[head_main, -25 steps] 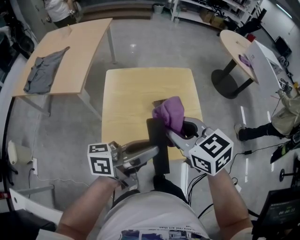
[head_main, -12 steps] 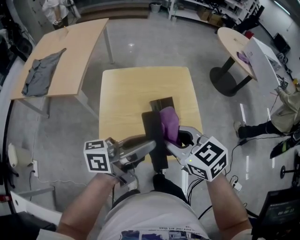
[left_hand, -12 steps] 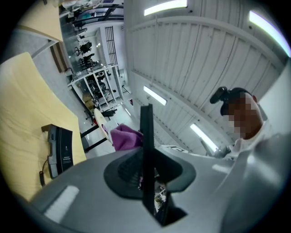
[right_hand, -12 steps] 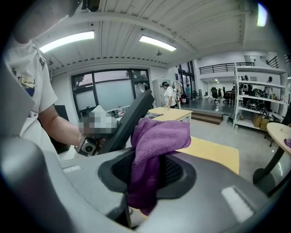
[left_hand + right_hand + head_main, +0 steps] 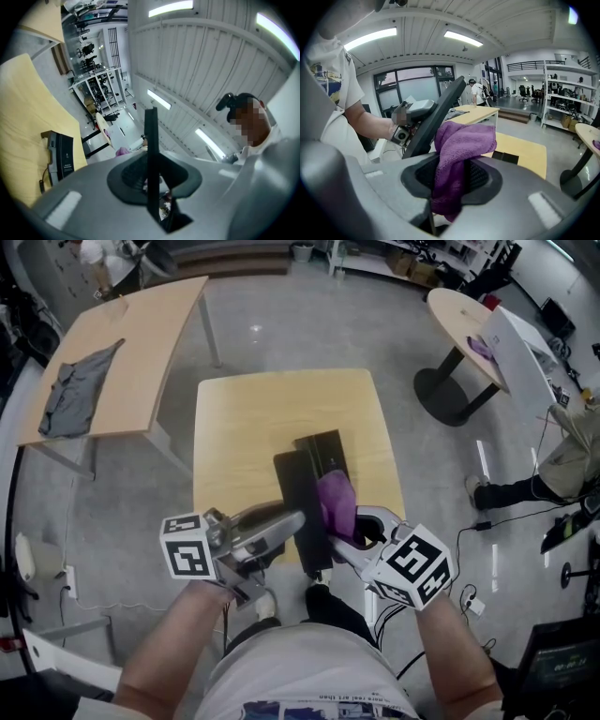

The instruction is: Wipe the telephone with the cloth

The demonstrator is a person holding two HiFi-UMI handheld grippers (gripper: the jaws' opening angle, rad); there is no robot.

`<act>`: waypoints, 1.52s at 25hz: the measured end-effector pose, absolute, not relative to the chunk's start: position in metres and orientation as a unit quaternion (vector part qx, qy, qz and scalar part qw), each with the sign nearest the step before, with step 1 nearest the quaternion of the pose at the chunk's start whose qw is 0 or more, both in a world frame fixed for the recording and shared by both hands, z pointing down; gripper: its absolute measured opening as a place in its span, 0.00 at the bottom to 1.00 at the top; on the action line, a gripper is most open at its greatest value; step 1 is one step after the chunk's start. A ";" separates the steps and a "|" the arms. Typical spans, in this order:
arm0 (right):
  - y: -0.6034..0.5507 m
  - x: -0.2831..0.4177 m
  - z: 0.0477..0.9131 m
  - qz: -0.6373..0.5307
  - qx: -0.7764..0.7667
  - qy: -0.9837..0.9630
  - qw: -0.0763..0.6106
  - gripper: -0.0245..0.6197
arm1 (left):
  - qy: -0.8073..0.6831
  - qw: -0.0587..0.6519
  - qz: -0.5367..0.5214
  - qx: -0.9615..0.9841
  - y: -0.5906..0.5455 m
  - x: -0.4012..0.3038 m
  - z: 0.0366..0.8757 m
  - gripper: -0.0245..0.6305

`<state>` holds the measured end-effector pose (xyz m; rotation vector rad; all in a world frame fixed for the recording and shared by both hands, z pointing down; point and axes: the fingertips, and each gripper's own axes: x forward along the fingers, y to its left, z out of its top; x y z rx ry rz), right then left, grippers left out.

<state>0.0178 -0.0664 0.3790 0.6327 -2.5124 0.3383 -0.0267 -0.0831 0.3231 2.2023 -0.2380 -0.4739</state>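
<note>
My left claw (image 5: 298, 518) pinches the black handset (image 5: 292, 484) above the counter (image 5: 244, 427). My right claw (image 5: 345, 527) pinches the purple cloth (image 5: 336, 502), which lies against the handset. The base (image 5: 323, 448) lies on the counter.

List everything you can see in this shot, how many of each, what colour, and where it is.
cloth: one, purple, gripped in the right tongs, beside the flat telephone part
flat telephone part: one, black, held in the left tongs above the square table's near edge
telephone base: one, black, lying on the square table
square table: one, light wood, centre
long table: one, light wood, upper left
garment: one, grey, on the long table
round table: one, light wood, upper right
left tongs: shut on the flat telephone part
right tongs: shut on the cloth
</note>
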 end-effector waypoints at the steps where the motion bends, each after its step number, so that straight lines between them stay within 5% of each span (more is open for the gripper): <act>1: -0.063 0.020 0.382 0.128 0.234 -0.927 0.263 0.21 | -0.095 0.424 -0.190 0.881 -0.084 -0.027 0.322 0.17; 23: 0.015 0.063 0.420 0.202 0.243 -0.903 0.293 0.21 | -0.099 0.429 -0.183 0.879 -0.099 -0.018 0.332 0.17; 38: -0.008 0.107 0.385 0.196 0.331 -0.890 0.243 0.21 | -0.137 0.455 -0.180 0.861 -0.131 -0.012 0.379 0.17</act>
